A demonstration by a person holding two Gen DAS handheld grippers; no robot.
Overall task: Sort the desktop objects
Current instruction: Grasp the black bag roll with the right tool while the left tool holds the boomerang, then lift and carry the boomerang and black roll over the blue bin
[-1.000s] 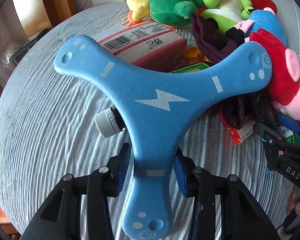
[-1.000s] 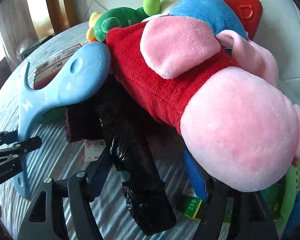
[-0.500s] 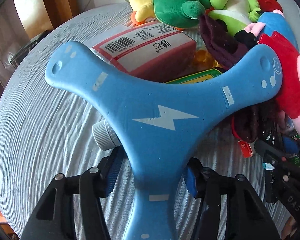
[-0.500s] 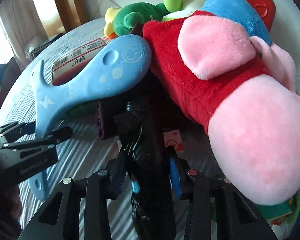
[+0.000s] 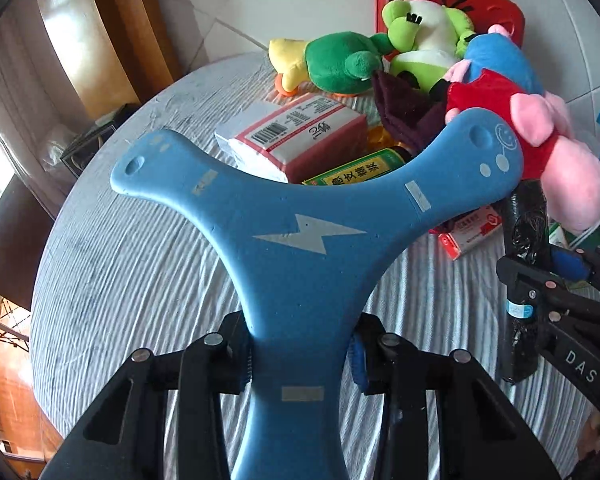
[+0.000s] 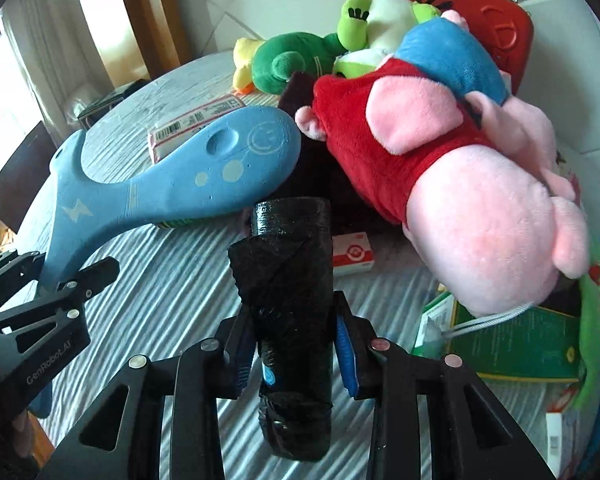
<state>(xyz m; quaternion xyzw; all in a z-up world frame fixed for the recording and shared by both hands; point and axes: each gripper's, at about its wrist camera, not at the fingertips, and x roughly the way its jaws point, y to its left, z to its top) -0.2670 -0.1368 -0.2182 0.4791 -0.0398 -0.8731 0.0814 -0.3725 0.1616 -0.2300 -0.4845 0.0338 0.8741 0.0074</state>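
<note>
Holding both items clear of the desk (image 5: 132, 264). Left hand-held gripper (image 5: 303, 356) is clamped on the near arm of the blue boomerang (image 5: 300, 248), jaws having just closed in; its long axis runs away from the gripper, far tip beside the pig plush (image 5: 556, 160). Right hand-held gripper (image 6: 294, 354) is clamped on the black roll (image 6: 290, 300), axis pointing far. Red basket (image 6: 496, 20) sits farthest, right hand nearer it.

"GenRobot.AI" runs along the left gripper (image 6: 40, 300). "DAS" shows on the right gripper (image 5: 556, 308). A lightning bolt marks the blue boomerang (image 5: 300, 272).
</note>
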